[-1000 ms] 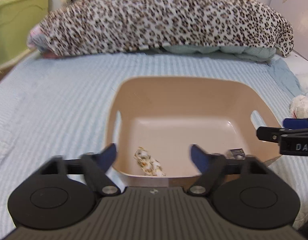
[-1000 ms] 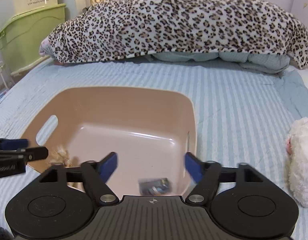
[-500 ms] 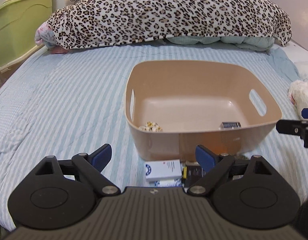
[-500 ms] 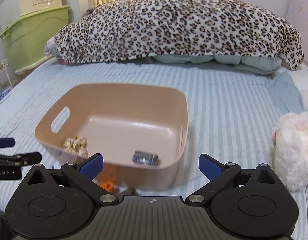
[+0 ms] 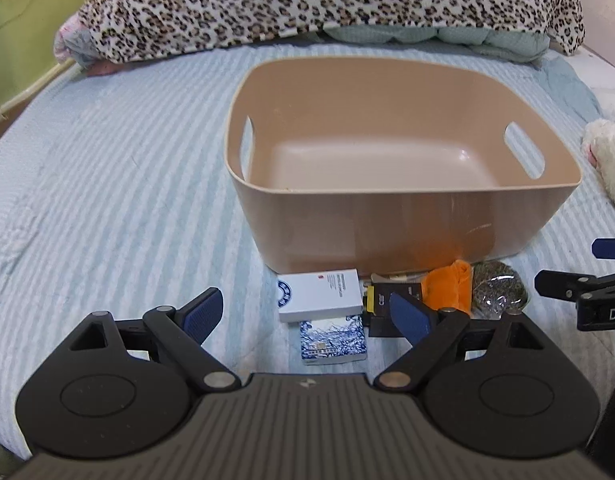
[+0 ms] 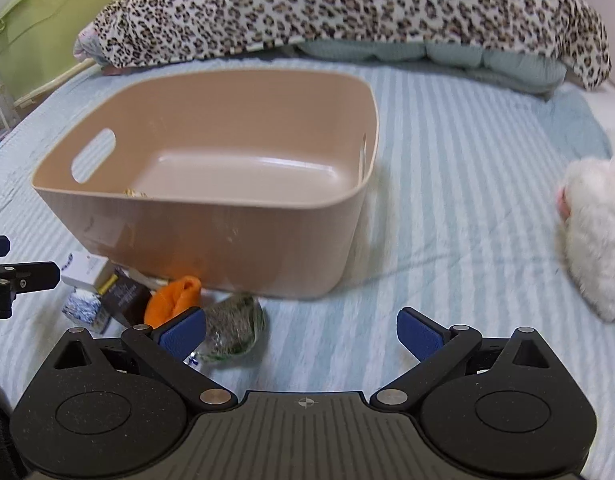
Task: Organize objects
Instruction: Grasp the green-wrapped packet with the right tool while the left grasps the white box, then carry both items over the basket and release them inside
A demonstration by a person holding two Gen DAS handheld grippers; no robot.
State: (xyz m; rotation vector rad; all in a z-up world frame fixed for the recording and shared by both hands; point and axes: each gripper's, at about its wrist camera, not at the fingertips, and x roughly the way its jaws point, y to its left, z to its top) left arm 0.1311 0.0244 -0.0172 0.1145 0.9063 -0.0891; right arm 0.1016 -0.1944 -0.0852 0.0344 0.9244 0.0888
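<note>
My left hand-held gripper (image 5: 307, 314) hangs low over the bed (image 5: 119, 168) with its blue pads spread wide and nothing between them. Just past its fingertips lies a small cluster of things, all close to the near wall of the bin (image 5: 391, 216). A white box (image 5: 319, 295) with a blue round emblem lies flat, its long axis running left to right. Touching its near edge is a blue-and-white patterned packet (image 5: 332, 340), also flat and lying crosswise. To their right sits a black box (image 5: 387, 308) with a yellow end, partly hidden behind my right pad, then a crumpled orange item (image 5: 447, 288), then a clear bag of dark green stuff (image 5: 499, 286), rounded and lumpy.

My right hand-held gripper (image 6: 302, 331) is likewise open and holding nothing; its left pad sits just in front of the green bag (image 6: 233, 330), and I cannot tell whether they touch.

The tan bin is rectangular with rounded corners and a slot handle in each short side, its long axis crosswise to me. A speck of something pale (image 6: 135, 193) shows just over the near rim; too little is visible to name it. A white plush toy (image 6: 595, 240) lies well to the right, and a leopard-print blanket (image 6: 347, 8) is heaped at the head of the bed.
</note>
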